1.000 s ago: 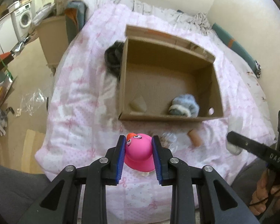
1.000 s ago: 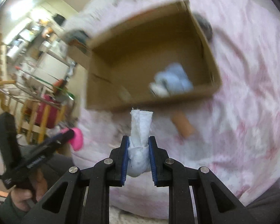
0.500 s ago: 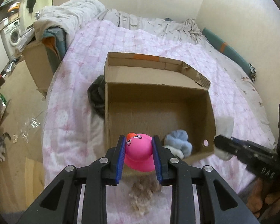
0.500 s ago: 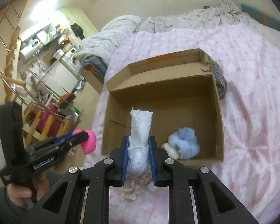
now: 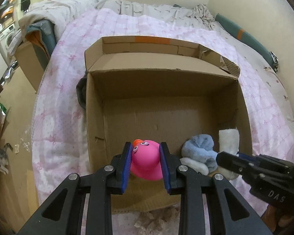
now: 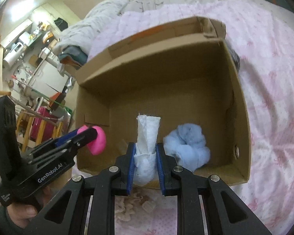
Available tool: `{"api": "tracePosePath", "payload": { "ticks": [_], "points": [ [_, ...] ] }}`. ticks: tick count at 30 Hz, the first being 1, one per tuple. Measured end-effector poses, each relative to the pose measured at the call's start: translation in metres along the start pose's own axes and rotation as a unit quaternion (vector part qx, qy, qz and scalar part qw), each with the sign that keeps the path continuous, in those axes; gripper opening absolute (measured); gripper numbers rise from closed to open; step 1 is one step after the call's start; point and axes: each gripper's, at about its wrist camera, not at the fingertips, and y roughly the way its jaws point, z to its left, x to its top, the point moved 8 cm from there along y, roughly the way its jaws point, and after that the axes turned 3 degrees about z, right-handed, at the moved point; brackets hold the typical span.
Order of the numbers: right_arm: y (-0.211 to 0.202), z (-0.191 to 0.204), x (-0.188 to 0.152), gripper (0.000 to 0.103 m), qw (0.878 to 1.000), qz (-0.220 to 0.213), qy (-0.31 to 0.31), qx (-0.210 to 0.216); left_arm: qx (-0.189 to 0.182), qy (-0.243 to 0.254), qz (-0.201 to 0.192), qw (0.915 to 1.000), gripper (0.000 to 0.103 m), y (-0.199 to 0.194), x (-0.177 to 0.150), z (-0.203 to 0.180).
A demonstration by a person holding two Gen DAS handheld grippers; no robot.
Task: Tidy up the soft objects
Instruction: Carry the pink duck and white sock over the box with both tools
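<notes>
now one pink duck [image 5: 146, 161] clamped in my left claw [image 5: 146, 168], one white cloth roll [image 6: 147, 146] pinched in my right claw [image 6: 146, 168], both over near edge of one cardboard box [image 5: 94, 101]; one blue plush [image 6: 188, 145] inside.

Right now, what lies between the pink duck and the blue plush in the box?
Nothing but bare cardboard floor: in the left wrist view, the duck in the left tool and the plush have only box bottom between them.

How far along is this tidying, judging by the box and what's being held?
One fluffy blue item already lies in the cardboard box. In hand: the left gripper holds a pink duck, the right gripper a white cloth, both at the box's near edge. Left: dropping both in; beige scraps lie outside.
</notes>
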Motion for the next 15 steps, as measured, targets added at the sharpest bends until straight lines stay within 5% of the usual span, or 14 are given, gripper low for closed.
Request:
{"api": "tracePosePath", "payload": {
  "ticks": [15],
  "points": [
    [0.030, -0.010, -0.008, 0.023, 0.999, 0.041, 0.011, -0.020, 0.001, 0.011, -0.001, 0.9999, 0.025, 0.008, -0.005, -0.004]
  ]
}}
